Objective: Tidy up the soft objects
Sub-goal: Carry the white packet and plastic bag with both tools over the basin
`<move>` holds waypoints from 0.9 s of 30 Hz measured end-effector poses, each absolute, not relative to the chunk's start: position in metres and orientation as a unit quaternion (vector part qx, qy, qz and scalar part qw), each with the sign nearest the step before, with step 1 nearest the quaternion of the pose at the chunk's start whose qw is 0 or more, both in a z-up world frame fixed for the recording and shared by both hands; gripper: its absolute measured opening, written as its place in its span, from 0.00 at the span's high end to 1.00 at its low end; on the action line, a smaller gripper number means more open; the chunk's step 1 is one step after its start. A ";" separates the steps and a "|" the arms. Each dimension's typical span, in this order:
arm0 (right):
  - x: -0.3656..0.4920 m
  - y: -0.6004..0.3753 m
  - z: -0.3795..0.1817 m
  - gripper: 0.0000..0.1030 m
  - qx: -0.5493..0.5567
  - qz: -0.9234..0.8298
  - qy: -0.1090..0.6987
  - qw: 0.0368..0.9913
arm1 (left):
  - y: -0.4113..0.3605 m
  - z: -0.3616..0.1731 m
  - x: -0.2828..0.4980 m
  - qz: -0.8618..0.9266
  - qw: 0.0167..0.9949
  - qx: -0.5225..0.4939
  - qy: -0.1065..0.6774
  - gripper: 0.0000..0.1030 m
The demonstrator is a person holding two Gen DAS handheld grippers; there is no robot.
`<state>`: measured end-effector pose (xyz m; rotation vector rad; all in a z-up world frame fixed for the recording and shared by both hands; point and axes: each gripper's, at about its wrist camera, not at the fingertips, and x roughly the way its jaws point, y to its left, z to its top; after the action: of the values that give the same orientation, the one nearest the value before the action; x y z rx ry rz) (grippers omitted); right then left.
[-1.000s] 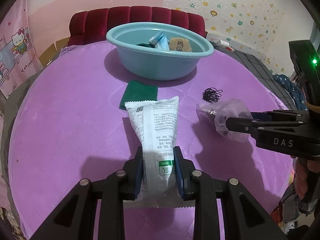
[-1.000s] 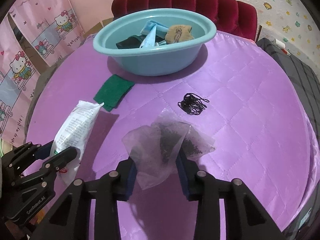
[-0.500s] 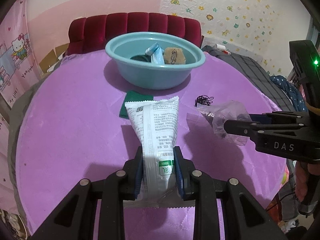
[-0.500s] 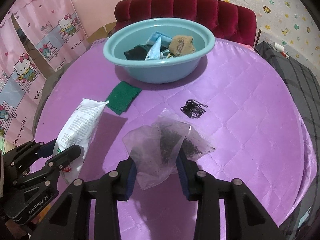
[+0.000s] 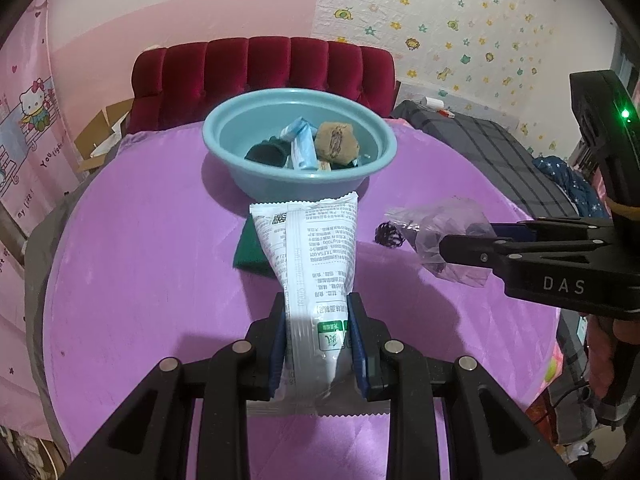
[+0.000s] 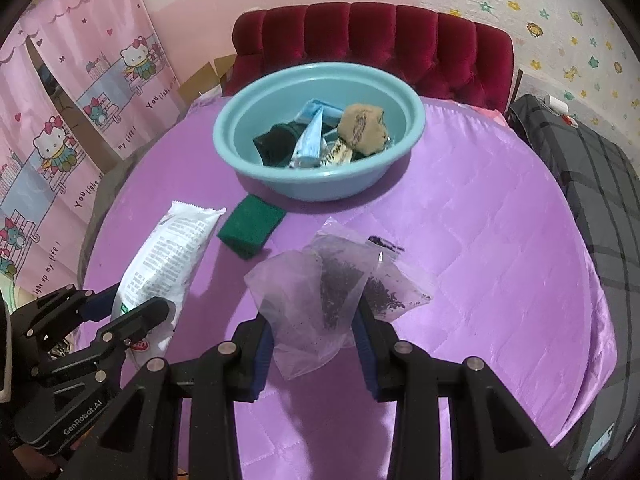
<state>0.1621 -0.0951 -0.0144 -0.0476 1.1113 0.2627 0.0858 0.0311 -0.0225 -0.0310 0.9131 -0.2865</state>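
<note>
My left gripper (image 5: 318, 340) is shut on a white printed snack packet (image 5: 314, 248) and holds it above the purple table; the packet also shows in the right wrist view (image 6: 168, 260). My right gripper (image 6: 318, 344) is shut on a clear plastic bag with dark bits (image 6: 332, 288), lifted off the table; the bag also shows in the left wrist view (image 5: 444, 232). A teal basin (image 5: 376, 160) (image 6: 316, 190) at the far side holds a brown sponge (image 6: 362, 124), a blue pack (image 6: 310, 140) and a dark cloth (image 6: 278, 144).
A green scouring pad (image 6: 250, 228) lies in front of the basin. A small black hair-tie bundle (image 5: 388, 234) lies right of it. A red padded chair (image 6: 376, 44) stands behind the round table (image 6: 500, 240). A grey bed is at the right.
Both grippers have risen with their loads, so the basin and table look farther and lower. The basin's inside shows more. Grips are unchanged.
</note>
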 end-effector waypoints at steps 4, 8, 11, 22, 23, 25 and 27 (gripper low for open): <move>0.174 -0.096 -0.004 0.62 -0.023 0.128 0.520 0.844 | 0.029 -0.013 0.095 -0.139 0.889 -0.011 0.436 0.70; 0.186 -0.095 0.006 0.62 -0.025 0.132 0.514 0.847 | 0.025 -0.007 0.106 -0.140 0.890 0.000 0.434 0.70; 0.198 -0.094 0.014 0.61 -0.026 0.135 0.506 0.851 | 0.024 -0.003 0.117 -0.140 0.891 0.003 0.432 0.70; 0.255 -0.084 0.032 0.61 -0.041 0.144 0.486 0.861 | 0.023 0.009 0.170 -0.134 0.895 0.016 0.425 0.70; 0.261 -0.083 0.031 0.61 -0.042 0.145 0.486 0.861 | 0.023 0.010 0.175 -0.135 0.896 0.015 0.424 0.70; 0.273 -0.082 0.031 0.61 -0.042 0.143 0.486 0.861 | 0.023 0.011 0.187 -0.134 0.896 0.015 0.422 0.70; 0.284 -0.082 0.030 0.61 -0.041 0.144 0.486 0.861 | 0.025 0.010 0.198 -0.134 0.896 0.017 0.423 0.70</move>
<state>0.2840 -0.0817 0.0298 -0.0858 1.0188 0.3022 0.1984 0.0246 0.0101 0.0345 0.8773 -0.2785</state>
